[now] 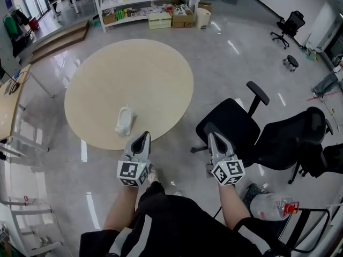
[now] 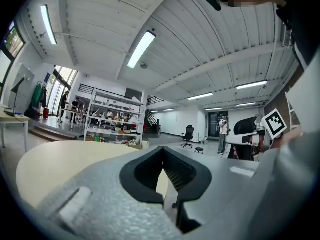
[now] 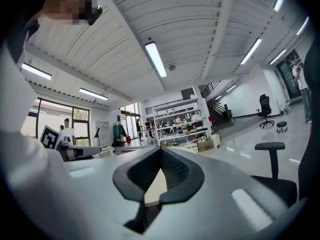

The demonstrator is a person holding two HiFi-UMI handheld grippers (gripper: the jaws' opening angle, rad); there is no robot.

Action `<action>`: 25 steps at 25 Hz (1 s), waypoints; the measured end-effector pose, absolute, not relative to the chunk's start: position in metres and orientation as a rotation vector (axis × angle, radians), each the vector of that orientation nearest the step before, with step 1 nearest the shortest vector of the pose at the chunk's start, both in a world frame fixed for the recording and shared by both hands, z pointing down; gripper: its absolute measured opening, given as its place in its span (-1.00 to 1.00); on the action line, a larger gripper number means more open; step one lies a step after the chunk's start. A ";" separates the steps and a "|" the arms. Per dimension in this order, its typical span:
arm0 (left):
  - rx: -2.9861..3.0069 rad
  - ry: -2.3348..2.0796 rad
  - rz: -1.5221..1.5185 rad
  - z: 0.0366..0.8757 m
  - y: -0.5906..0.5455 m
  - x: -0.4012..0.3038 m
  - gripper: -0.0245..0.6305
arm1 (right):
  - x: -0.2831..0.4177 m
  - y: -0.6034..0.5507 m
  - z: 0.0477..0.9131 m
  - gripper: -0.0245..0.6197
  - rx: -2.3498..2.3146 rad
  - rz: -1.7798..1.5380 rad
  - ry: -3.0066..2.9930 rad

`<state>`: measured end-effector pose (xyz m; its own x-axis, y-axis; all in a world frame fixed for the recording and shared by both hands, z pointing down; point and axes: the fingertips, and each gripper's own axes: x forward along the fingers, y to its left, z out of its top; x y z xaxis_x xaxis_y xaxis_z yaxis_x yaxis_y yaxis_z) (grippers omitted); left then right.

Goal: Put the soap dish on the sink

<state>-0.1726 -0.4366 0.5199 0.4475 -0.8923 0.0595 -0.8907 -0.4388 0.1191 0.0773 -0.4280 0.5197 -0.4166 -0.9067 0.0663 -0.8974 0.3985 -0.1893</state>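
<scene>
Your left gripper (image 1: 142, 137) and right gripper (image 1: 214, 137) sit at lower centre of the head view, jaws closed together and empty. The soap dish (image 1: 125, 121) lies on the round table (image 1: 107, 79), near its lower edge, just up-left of the left gripper.

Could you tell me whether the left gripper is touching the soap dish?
Apart: the head view shows bare tabletop between the soap dish and the shut left gripper.

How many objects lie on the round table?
1: a small white object near the table's front edge, just ahead of the left gripper. It may be two stacked pieces; too small to tell.
</scene>
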 end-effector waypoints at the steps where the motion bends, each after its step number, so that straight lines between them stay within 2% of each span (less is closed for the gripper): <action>1: 2.560 -1.590 -0.023 0.518 -0.431 -0.174 -0.91 | 0.078 -0.423 0.520 -0.91 -1.664 -0.310 2.582; 25: 2.728 -1.495 -0.075 0.493 -0.440 -0.223 -0.91 | 0.041 -0.383 0.500 -0.91 -1.815 -0.250 2.406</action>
